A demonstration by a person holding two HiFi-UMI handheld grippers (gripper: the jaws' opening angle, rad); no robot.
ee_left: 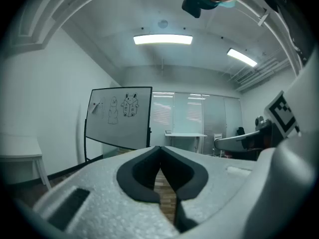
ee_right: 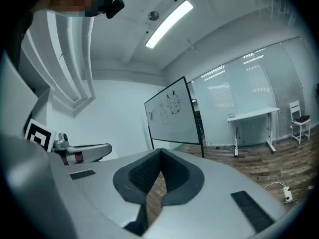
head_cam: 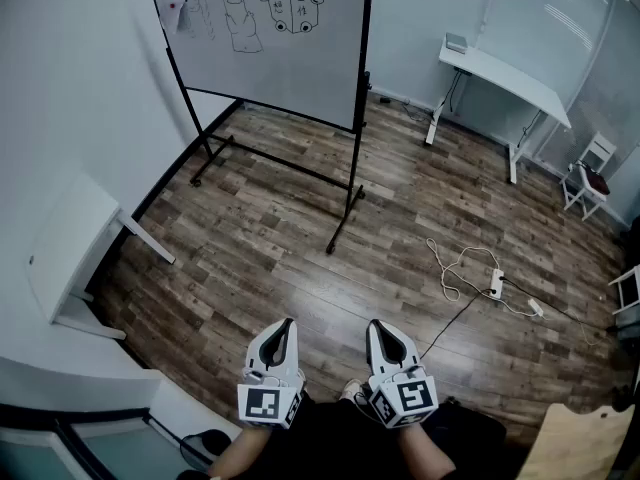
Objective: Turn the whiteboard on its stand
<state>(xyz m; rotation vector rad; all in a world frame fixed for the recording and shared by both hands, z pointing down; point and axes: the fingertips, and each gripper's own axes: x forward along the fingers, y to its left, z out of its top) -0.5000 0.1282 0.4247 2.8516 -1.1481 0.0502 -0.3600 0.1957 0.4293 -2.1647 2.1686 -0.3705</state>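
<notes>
whiteboard (head_cam: 265, 38) upright by the far wall, well apart from both grippers; left gripper (head_cam: 287, 326) and right gripper (head_cam: 373, 326) low, jaws pressed together, empty; risks: a one-sided push may tip or roll the stand (head_cam: 345, 208); loose cable (head_cam: 460, 268) on the floor may snag a foot.

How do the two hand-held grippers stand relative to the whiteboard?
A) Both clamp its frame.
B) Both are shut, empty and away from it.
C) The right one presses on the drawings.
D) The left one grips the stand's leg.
B: in the head view the left hand-held gripper and right hand-held gripper sit close to the person, with wooden floor between them and the whiteboard, and each gripper view shows jaws together on nothing.
</notes>
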